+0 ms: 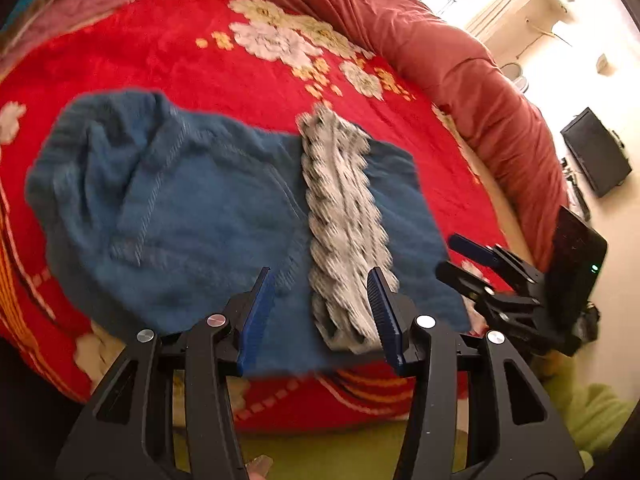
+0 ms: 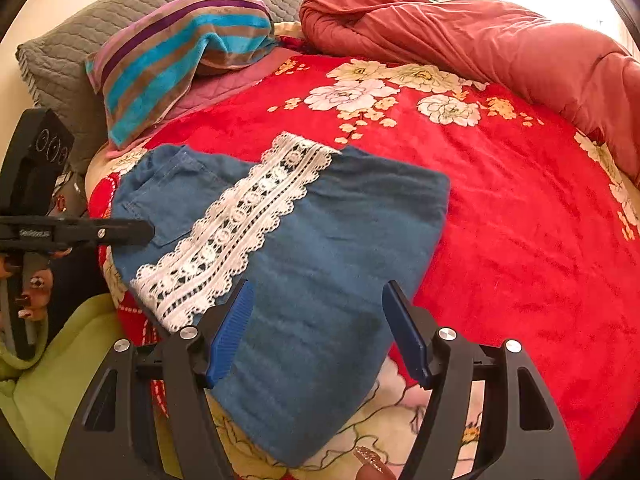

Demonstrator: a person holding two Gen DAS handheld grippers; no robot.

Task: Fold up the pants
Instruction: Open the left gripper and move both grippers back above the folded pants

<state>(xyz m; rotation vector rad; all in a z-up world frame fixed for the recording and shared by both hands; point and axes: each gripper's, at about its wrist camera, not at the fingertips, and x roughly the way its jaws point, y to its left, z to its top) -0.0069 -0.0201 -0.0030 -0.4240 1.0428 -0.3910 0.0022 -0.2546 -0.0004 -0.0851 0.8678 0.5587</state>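
Observation:
Blue denim pants (image 2: 320,240) with a white lace strip (image 2: 240,220) lie folded into a compact shape on the red floral blanket (image 2: 520,220). They also show in the left wrist view (image 1: 180,208), blurred, with the lace strip (image 1: 344,220) running down the middle. My left gripper (image 1: 324,312) is open, above the near edge of the pants, holding nothing. My right gripper (image 2: 320,332) is open over the near end of the pants, empty. The right gripper shows at the right of the left view (image 1: 472,256); the left gripper shows at the left of the right view (image 2: 136,232).
A rolled rust-red duvet (image 2: 480,44) lies along the far side of the bed. A striped towel (image 2: 180,56) and grey pillows (image 2: 120,12) sit at the head. A green cloth (image 2: 60,360) hangs by the bed's near edge. A dark box (image 1: 596,152) stands by the wall.

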